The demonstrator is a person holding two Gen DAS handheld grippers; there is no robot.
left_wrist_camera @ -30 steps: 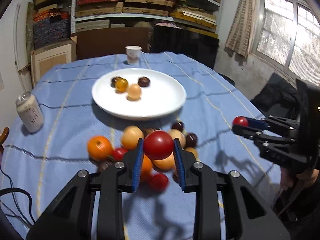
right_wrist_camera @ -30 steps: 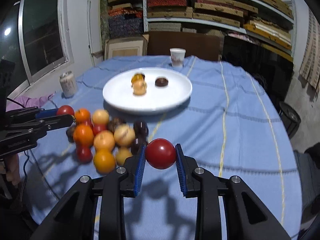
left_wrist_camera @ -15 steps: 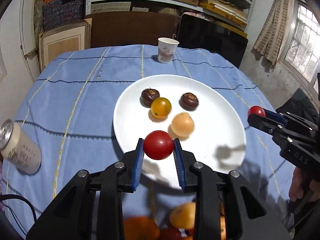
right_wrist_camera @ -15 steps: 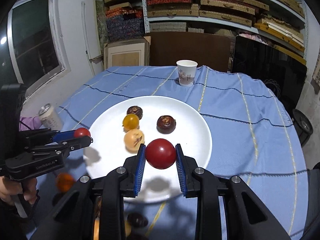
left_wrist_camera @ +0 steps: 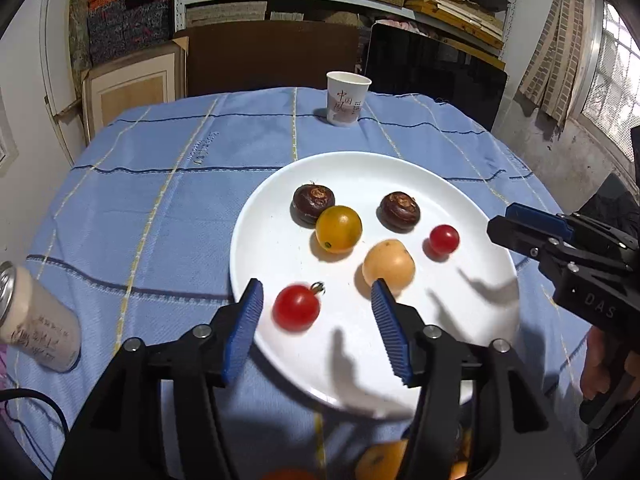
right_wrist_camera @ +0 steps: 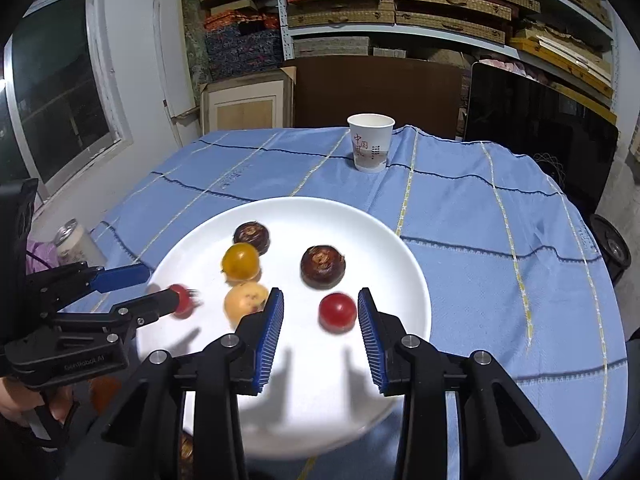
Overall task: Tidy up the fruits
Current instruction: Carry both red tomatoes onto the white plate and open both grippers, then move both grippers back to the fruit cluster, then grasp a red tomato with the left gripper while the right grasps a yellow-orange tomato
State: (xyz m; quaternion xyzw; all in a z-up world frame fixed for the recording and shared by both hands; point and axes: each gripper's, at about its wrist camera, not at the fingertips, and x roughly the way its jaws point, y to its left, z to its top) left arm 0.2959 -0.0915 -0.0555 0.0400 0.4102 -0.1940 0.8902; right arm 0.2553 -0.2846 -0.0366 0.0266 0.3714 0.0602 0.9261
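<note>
Left tongs point(left_wrist_camera: 316, 320): spread, pinching nothing; jaws have just been opening. A red tomato point(left_wrist_camera: 297, 307) lies loose between the pads, on the plate, blurred as if settling.
Right tongs point(right_wrist_camera: 320, 330): spread, pinching nothing; jaws have just been opening. A second red tomato point(right_wrist_camera: 337, 312) lies free between the pads, on the plate.
Reason for release: judged deliberate; both fruits are let go low over the white plate point(left_wrist_camera: 472, 200), the collecting point, so they drop without rolling off.
Task items: plate also holds two dark brown fruits point(left_wrist_camera: 313, 203), a yellow tomato point(left_wrist_camera: 338, 229) and a pale orange fruit point(left_wrist_camera: 389, 266), grouped near its middle. In the left view the released tomato sits at 7 o'clock on the plate, the other tomato at 3 o'clock.
Unsorted fruit point(left_wrist_camera: 380, 465): partly visible at the near edge, on the bench, still off the plate.
Hand pose: both tongs tilt downward over the near rim; a hand point(right_wrist_camera: 16, 400) grips the left handle, seen from the right view.
Surroundings: paper cup point(left_wrist_camera: 346, 98) at 12 o'clock beyond the plate; drinks can point(left_wrist_camera: 36, 320) at 9 o'clock, on the blue-clothed bench point(left_wrist_camera: 160, 184).
</note>
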